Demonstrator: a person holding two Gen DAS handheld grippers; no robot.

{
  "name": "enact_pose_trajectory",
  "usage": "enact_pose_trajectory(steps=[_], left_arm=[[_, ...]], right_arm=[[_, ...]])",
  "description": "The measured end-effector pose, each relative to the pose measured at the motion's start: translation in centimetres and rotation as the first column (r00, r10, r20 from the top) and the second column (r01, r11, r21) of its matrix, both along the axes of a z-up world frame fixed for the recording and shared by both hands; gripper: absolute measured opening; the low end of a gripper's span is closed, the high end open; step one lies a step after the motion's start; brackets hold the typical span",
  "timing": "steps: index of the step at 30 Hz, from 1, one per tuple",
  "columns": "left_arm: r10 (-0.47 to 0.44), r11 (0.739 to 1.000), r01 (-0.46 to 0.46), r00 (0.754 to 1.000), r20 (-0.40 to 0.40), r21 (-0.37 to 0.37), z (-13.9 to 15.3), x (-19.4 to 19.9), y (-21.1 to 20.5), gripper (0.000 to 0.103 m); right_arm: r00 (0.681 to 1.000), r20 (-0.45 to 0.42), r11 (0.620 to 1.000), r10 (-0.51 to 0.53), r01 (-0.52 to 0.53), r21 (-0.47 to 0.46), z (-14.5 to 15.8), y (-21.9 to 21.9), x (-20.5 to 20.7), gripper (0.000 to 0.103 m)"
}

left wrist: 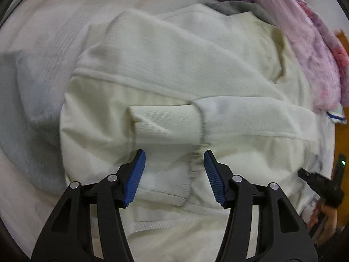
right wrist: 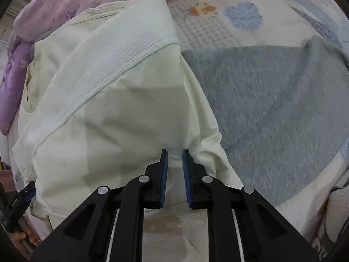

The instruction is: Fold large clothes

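A cream garment point(left wrist: 174, 65) lies spread on a bed, with one sleeve folded across its body. The ribbed sleeve cuff point(left wrist: 165, 122) lies just ahead of my left gripper point(left wrist: 174, 152). That gripper points down over the cloth, its blue pads wide apart and nothing pressed between them. In the right wrist view the same garment point(right wrist: 109, 109) fills the left half. My right gripper point(right wrist: 174, 151) stands at its near right corner, the pads close together with a ridge of cream cloth pinched between them. The right gripper point(left wrist: 305, 174) also shows at the garment's right edge.
A grey cloth point(right wrist: 272, 109) lies flat beside the garment on a patterned bedsheet point(right wrist: 240, 15). A pink and purple quilt point(left wrist: 305, 43) is bunched along the far side. A hand point(right wrist: 21, 235) holds the left gripper's body point(right wrist: 19, 198) at the lower left.
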State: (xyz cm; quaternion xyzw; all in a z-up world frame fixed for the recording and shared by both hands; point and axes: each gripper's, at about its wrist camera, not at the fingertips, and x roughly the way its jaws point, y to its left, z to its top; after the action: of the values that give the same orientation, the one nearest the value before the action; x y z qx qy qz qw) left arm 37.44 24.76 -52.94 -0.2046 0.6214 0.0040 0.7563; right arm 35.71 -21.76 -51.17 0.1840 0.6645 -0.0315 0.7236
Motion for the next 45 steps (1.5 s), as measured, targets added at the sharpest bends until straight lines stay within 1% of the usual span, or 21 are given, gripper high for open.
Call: enact_pose_trajectory(steps=[1,2,3,5,8,10,11,13,16,20,23,28,29,30,31,32,33,34,38,41,45], left_arm=[[0.007,0.998,-0.005,0.999,0.036,-0.07,1.2,0.0,0.4,0.057],[0.016,0.995,-0.01,0.998,0.065,-0.1,2.4,0.2,0.9,0.059],[0.025,0.995,-0.016,0.996,0.089,-0.103,3.4,0.3,1.5,0.067],[0.047,0.997,-0.039,0.99,0.136,-0.061,5.3,1.2,3.3,0.077],[0.083,0.997,-0.083,0.987,0.136,-0.006,6.0,4.1,6.5,0.077],[0.139,0.99,-0.14,0.986,0.095,0.006,5.0,7.0,9.4,0.077],[0.141,0.99,-0.142,0.987,0.079,0.007,4.4,8.1,10.1,0.077],[0.165,0.984,-0.168,0.985,0.042,0.063,2.9,9.8,11.9,0.077],[0.171,0.983,-0.168,0.984,-0.047,0.069,0.2,12.0,12.9,0.077],[0.097,0.993,-0.09,0.99,-0.106,0.072,-1.9,13.3,12.3,0.077],[0.059,0.995,-0.047,0.989,-0.135,0.086,-2.9,13.7,11.7,0.077],[0.05,0.994,-0.036,0.988,-0.143,0.102,-3.5,13.9,11.2,0.077],[0.047,0.993,-0.032,0.989,-0.142,0.112,-3.5,14.1,10.9,0.074],[0.034,0.991,-0.016,0.99,-0.134,0.13,-3.4,14.2,10.5,0.067],[0.017,0.989,0.002,0.992,-0.128,0.146,-3.4,15.0,8.8,0.062],[-0.002,0.989,0.02,0.993,-0.12,0.148,-3.3,15.3,8.4,0.047],[-0.019,0.992,0.032,0.994,-0.106,0.124,-3.0,15.3,8.0,0.023],[-0.029,0.992,0.04,0.995,-0.093,0.119,-2.5,15.3,7.5,0.014],[-0.071,0.968,0.073,0.997,-0.017,0.241,0.4,14.6,5.5,0.011],[-0.075,0.968,0.051,0.993,0.089,0.247,4.6,12.7,5.0,0.011],[-0.088,0.97,0.045,0.981,0.174,0.24,9.0,9.5,4.3,0.011]], right_arm=[[1.0,0.014,0.999,-0.014,0.013,0.031,1.1,-0.2,0.2,0.019],[0.999,0.032,0.998,-0.015,0.013,0.055,2.1,-0.4,0.4,0.026],[0.998,0.054,0.998,-0.01,0.006,0.066,3.2,-0.6,0.9,0.038],[0.996,0.088,0.997,0.012,-0.018,0.069,4.7,-1.0,2.4,0.046],[0.995,0.104,0.998,-0.008,0.002,0.062,5.4,-2.3,5.3,0.048],[0.992,0.123,0.999,-0.025,0.02,0.04,5.7,-3.2,7.5,0.049],[0.99,0.134,0.999,-0.034,0.03,0.03,5.7,-3.7,8.7,0.05],[0.989,0.126,0.997,-0.074,0.07,0.034,5.1,-4.6,10.9,0.051],[0.99,0.098,0.994,-0.1,0.094,0.059,3.7,-5.3,13.6,0.051],[0.996,0.054,0.996,-0.067,0.063,0.063,1.8,-4.9,16.3,0.054],[0.999,0.006,0.999,-0.039,0.039,0.032,0.4,-4.9,17.2,0.054],[0.998,-0.016,0.996,-0.055,0.056,0.073,-1.2,-6.0,17.6,0.055],[0.998,-0.031,0.994,-0.049,0.051,0.094,-1.7,-6.0,17.5,0.055],[0.998,-0.039,0.994,-0.04,0.044,0.105,-2.1,-6.0,17.4,0.052],[0.999,-0.025,0.993,-0.029,0.031,0.111,-2.1,-5.7,17.2,0.046],[1.0,-0.009,0.993,-0.014,0.016,0.121,-2.0,-5.6,17.1,0.028],[1.0,0.0,0.993,-0.005,0.005,0.117,-1.7,-5.4,16.9,0.021],[1.0,0.018,0.996,0.011,-0.013,0.093,-1.3,-5.1,16.6,0.008],[0.991,0.134,0.999,0.018,-0.024,0.041,1.5,-5.3,14.7,0.006],[0.971,0.239,0.999,0.011,-0.019,0.029,4.6,-6.0,12.2,0.005],[0.939,0.343,0.998,-0.017,-0.003,0.06,8.4,-6.9,8.1,0.005]])
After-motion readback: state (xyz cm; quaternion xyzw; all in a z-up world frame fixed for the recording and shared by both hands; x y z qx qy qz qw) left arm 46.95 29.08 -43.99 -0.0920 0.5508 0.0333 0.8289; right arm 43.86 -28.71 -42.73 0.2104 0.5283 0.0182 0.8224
